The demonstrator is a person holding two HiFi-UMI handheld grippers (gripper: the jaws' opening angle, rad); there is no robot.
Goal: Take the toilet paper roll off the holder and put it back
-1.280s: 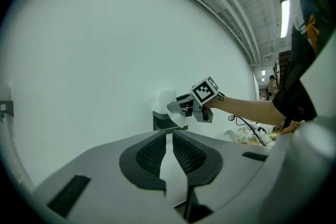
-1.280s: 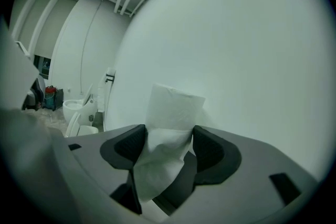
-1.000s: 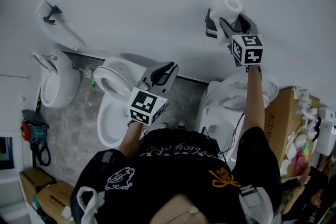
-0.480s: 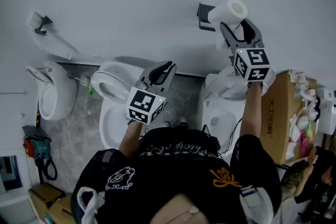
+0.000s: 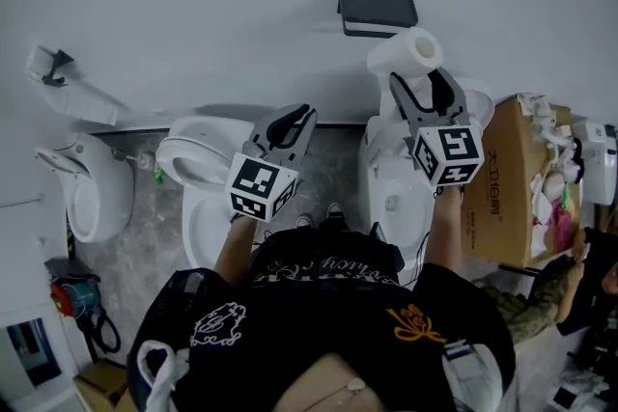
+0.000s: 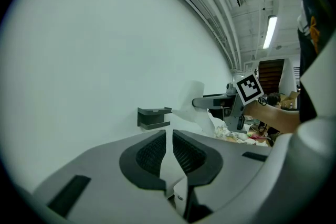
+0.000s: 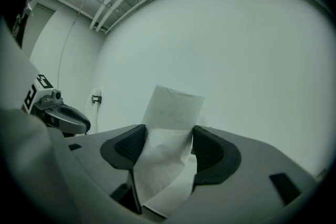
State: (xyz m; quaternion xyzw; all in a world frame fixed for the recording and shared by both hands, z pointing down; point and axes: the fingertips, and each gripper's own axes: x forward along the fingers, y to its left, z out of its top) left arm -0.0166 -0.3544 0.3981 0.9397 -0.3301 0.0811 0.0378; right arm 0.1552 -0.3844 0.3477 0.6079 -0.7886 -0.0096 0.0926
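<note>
Head view: the right gripper [image 5: 421,84] grips the toilet paper roll [image 5: 406,53] in its fingers, below the holder [image 5: 378,11]. The left gripper [image 5: 293,123] has closed, empty fingers.

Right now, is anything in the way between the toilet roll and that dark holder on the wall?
Nothing visible. The right gripper holds the toilet paper roll off the holder, with only bare wall showing between them.
</note>
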